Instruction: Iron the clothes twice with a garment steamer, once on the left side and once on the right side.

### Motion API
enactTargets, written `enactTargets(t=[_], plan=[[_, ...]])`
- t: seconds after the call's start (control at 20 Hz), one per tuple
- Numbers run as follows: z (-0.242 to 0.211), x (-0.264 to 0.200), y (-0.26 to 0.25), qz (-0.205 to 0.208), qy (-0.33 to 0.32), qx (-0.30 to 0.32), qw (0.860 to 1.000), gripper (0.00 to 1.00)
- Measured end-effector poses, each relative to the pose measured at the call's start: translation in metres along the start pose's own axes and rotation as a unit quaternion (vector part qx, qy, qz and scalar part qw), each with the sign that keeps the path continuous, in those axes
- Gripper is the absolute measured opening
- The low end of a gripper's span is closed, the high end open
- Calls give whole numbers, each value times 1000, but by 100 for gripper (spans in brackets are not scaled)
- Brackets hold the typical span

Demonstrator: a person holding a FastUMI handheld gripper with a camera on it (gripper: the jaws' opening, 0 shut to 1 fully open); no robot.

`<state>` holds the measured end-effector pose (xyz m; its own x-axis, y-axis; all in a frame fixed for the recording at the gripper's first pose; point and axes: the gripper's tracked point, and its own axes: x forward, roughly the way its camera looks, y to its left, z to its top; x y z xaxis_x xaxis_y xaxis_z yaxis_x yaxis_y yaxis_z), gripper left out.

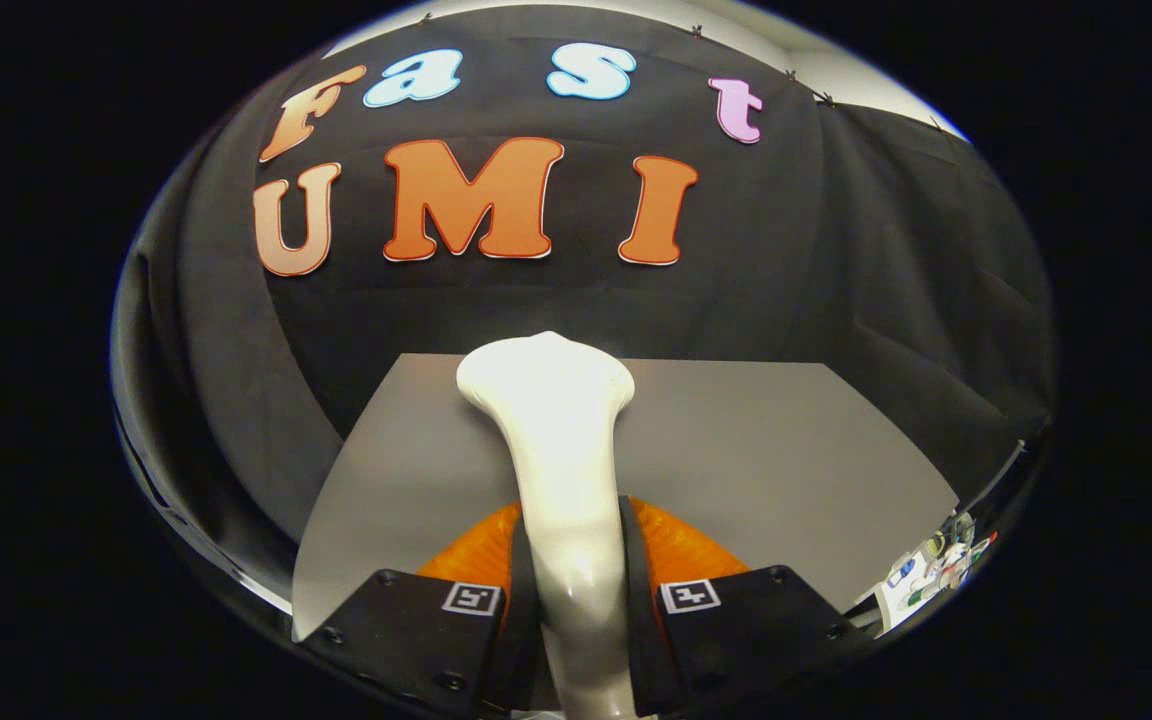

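A white garment steamer (556, 440) stands between my fingers, its handle running up from the bottom and its wide head pointing away from me over the table. My gripper (576, 590) is shut on the steamer's handle, both fingers pressing its sides. An orange garment (681, 545) lies on the grey table (786, 450) just under and behind the fingers, mostly hidden by them and by the steamer.
The grey table reaches ahead to the black cloth wall (836, 280). Some small colourful items (936, 565) sit beyond the table's right corner, too small to make out.
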<state>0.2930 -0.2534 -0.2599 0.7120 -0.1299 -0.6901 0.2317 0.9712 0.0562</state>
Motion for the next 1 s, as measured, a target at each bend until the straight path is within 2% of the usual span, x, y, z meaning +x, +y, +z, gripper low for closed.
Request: enactTargets(t=[0.15,0.4,0.65,0.85,1.0], plan=[[2,-24,0,6,-58,43,997,44],[-20,-77,3,-8,-112,22,993,43],[-10,-166,24,-5,-197,5,980,43],[-9,-243,49,-7,-221,-18,975,43],[0,-299,72,8,-251,-18,968,43]])
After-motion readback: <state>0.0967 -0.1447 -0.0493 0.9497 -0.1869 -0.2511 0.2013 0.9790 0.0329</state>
